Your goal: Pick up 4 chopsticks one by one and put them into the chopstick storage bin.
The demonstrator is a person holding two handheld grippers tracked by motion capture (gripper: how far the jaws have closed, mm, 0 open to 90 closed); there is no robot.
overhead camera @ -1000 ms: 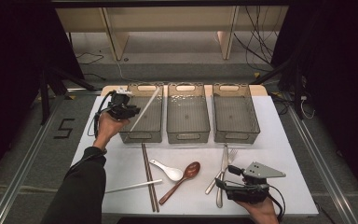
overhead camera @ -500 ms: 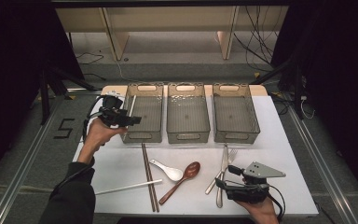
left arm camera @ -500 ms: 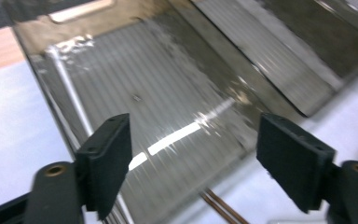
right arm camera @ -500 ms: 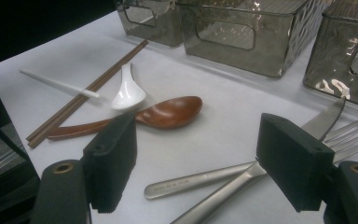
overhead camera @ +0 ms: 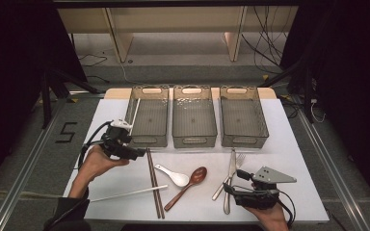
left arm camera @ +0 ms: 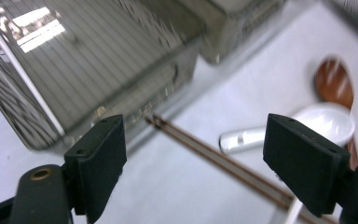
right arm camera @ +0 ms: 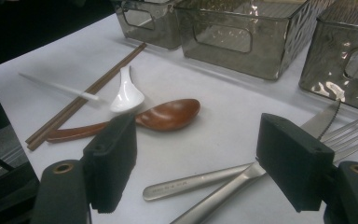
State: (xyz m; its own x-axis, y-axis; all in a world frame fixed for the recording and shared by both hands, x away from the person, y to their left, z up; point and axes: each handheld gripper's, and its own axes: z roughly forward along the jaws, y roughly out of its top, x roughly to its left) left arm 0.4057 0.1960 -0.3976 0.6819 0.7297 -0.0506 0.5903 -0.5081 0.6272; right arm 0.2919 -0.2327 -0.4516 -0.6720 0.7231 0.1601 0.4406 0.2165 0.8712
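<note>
The high view alone shows a floor-marked "5" (overhead camera: 67, 132). The left hand-held gripper (left arm camera: 193, 163), jaws just opened and released (nothing between them), hovers over the chopsticks (left arm camera: 214, 158) near the left bin (overhead camera: 149, 118); the right hand-held gripper (right arm camera: 198, 158) rests released on the bench (overhead camera: 294, 159).

- Read as a large dark "5" (overhead camera: 66, 133), marked on the grey floor left of the table (overhead camera: 298, 159).
- Seen as faint stamped lettering on a metal handle (right arm camera: 177, 187) in the right gripper view, too small to be made out.
</note>
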